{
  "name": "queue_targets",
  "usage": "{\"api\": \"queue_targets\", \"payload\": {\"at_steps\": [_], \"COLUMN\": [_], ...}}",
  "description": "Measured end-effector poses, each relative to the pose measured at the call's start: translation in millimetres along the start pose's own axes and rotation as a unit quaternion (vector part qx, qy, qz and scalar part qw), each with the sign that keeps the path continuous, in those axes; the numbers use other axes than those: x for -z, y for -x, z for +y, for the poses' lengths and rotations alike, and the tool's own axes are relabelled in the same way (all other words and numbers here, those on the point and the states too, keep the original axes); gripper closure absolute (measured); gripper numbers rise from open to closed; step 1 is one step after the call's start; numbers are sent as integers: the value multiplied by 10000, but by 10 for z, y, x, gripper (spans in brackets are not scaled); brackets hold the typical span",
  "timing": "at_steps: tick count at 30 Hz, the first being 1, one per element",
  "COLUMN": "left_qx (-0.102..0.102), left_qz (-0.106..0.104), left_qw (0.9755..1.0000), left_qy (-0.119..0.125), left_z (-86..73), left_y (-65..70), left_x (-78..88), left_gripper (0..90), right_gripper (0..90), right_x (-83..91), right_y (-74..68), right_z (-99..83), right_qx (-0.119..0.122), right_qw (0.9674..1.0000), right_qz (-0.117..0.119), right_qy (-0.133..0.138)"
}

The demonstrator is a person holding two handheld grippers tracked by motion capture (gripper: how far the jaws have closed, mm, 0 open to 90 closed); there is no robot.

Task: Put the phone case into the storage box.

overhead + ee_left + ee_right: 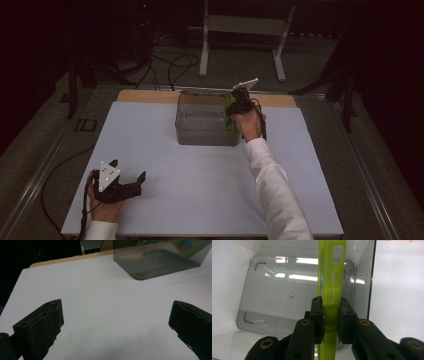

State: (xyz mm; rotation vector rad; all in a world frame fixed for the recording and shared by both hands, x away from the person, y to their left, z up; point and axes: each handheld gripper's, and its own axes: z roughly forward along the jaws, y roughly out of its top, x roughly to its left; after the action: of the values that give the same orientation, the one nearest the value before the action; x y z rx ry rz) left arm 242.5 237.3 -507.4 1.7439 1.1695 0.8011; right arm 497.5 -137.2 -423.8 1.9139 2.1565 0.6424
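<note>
A clear grey plastic bin (pixel 200 132) stands at the back middle of the white table. My right gripper (pixel 235 102) hangs over the bin's right side, pointing down. In the right gripper view its jaws (pixel 331 302) are shut on a thin lime-green flat piece (pixel 332 270) with slots, held edge-on above the bin's bare floor (pixel 274 302). The left gripper view catches the bin (pixel 155 267) and the green piece (pixel 192 246), which has a colourful print. My left gripper (pixel 129 170) rests low at the table's front left, open (pixel 117 305), nothing between its jaws.
A white sheet (pixel 200 190) covers the table, with a wooden strip (pixel 145 96) showing along its back edge. Beyond the table stand a white metal frame (pixel 205 45) and loose cables (pixel 170 65) on the floor. A sleeved forearm (pixel 272 185) crosses the right front.
</note>
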Motion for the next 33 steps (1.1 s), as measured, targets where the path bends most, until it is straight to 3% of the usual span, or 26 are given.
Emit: {"api": "queue_targets", "payload": {"at_steps": [9,19,33], "left_qx": [8,19,33], "left_qz": [2,5,-3], "left_qw": [10000,10000,10000], "left_qy": [6,17,30], "left_z": [0,0,0], "left_y": [-4,-3,-6], "left_x": [1,4,8], "left_gripper": [0,1,1], "right_gripper": [776,773,773], "right_x": [-116,-172,-225], "right_y": [32,2,-11], "right_z": [15,56,111], "right_qx": [-102,-222,-453], "right_qw": [9996,9995,9980], "right_qz": [-51,-126,-292], "right_qy": [-260,-209,-343]}}
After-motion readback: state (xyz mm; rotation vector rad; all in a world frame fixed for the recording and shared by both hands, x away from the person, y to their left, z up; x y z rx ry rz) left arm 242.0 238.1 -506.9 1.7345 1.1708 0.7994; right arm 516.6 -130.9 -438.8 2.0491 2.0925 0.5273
